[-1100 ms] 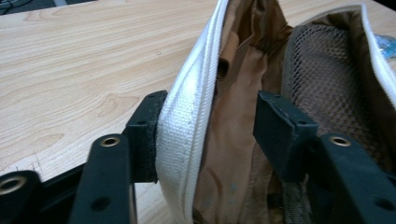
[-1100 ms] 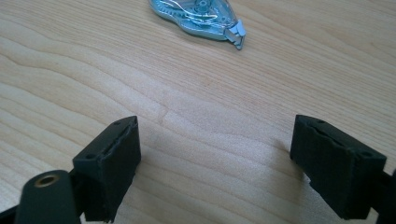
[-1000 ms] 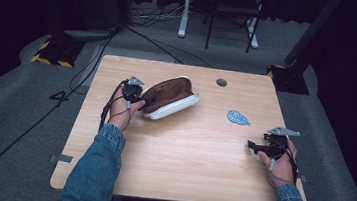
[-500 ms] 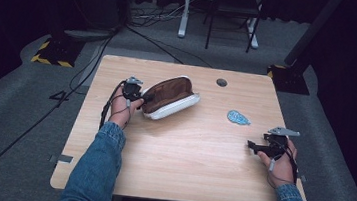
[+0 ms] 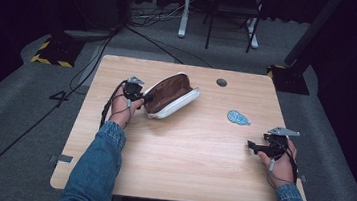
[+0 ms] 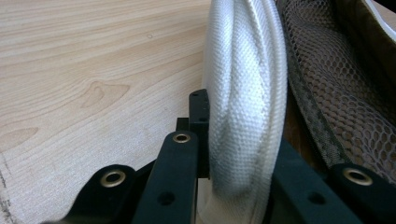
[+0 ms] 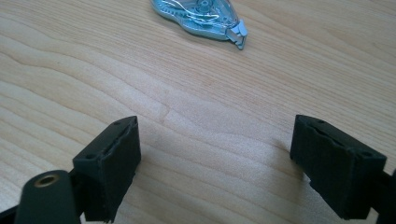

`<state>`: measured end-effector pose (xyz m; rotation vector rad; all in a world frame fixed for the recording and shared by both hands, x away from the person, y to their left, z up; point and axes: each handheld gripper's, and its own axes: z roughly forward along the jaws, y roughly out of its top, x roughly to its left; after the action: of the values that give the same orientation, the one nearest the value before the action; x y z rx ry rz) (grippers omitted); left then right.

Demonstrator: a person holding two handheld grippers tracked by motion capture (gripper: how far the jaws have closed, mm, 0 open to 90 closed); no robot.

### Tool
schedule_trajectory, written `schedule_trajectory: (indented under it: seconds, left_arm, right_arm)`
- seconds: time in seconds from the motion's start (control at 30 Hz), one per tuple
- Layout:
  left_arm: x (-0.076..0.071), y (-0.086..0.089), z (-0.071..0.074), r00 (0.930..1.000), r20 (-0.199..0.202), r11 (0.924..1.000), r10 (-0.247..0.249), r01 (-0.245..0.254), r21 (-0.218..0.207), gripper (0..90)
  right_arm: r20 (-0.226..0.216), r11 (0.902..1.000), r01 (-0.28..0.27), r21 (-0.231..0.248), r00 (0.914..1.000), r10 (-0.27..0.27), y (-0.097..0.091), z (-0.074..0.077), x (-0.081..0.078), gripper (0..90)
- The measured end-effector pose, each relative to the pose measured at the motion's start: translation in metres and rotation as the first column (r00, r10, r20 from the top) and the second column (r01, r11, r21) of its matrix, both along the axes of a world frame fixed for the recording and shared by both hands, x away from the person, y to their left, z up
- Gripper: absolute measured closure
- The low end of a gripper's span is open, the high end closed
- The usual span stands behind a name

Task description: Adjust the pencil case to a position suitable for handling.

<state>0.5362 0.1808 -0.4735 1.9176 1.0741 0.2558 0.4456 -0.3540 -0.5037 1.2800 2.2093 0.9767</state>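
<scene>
An open pouch (image 5: 172,96), white outside and brown inside, lies on the wooden table (image 5: 185,156) left of centre. My left gripper (image 5: 142,97) is at its left end. Its jaws have just been closing and now pinch the pouch's white woven rim (image 6: 245,116); brown mesh lining (image 6: 336,93) shows beside the rim. In the left gripper view, my left gripper (image 6: 243,140) has the rim pressed between both pads. My right gripper (image 5: 251,146) rests near the table's right edge, open with nothing between its fingers (image 7: 215,158).
A light blue correction tape dispenser (image 5: 238,118) lies on the table ahead of the right gripper, and it is also at the top of the right gripper view (image 7: 201,14). A round cable hole (image 5: 221,82) sits at the table's far side. Cables, a chair and stands are on the floor beyond.
The left gripper's jaws have drawn in onto the pouch's left end. The pouch and the right hand have stayed where they were.
</scene>
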Motion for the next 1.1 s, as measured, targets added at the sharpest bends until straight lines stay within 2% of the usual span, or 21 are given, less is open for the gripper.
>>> schedule_trajectory:
  seconds: [0.2, 0.3, 0.63, 0.77, 1.1]
  left_arm:
    - [-0.004, -0.002, 0.007, 0.9999, 0.007, 0.9998, -0.014, 0.014, 0.012, 86.2]
    - [-0.006, -0.003, 0.011, 0.9998, 0.011, 0.9999, -0.016, 0.016, 0.005, 86.3]
    - [-0.02, -0.008, 0.037, 0.9976, 0.041, 0.9983, -0.056, 0.057, -0.017, 86.5]
    - [-0.029, -0.009, 0.048, 0.9964, 0.051, 0.9971, -0.068, 0.07, -0.032, 86.4]
    - [-0.05, -0.017, 0.063, 0.987, 0.069, 0.9889, -0.145, 0.147, -0.022, 86.5]
  right_arm:
    - [0.0, 1.0, 0.0, 0.0, 1.0, 0.0, 0.0, 0.0, 0.0, 16.4]
    - [0.0, 1.0, 0.0, 0.0, 1.0, 0.0, 0.0, 0.0, 0.0, 16.4]
    - [0.0, 1.0, -0.001, 0.0, 1.0, 0.001, 0.0, 0.0, 0.0, 16.4]
    - [0.0, 1.0, -0.001, 0.0, 1.0, 0.001, 0.0, 0.0, 0.0, 16.4]
    - [0.0, 1.0, -0.001, 0.0, 1.0, 0.001, 0.0, 0.0, 0.0, 16.4]
